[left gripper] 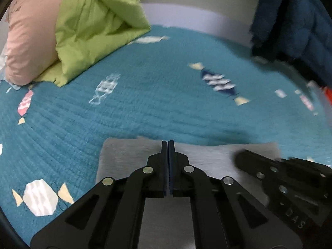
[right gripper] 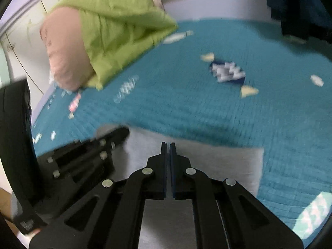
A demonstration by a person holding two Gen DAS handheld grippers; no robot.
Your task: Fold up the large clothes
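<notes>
- Grey garment (left gripper: 128,157): pale, plain cloth, folded flat into a straight-edged rectangle.
- Lies on teal quilted bedspread (left gripper: 145,95), at its near edge, corners squared.

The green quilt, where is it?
In both views the green quilt lies bunched at the far left of the teal bedspread, against a pink pillow.

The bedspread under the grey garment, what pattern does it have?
Teal bedspread with candy-shaped prints; clearest in the left wrist view.
</notes>
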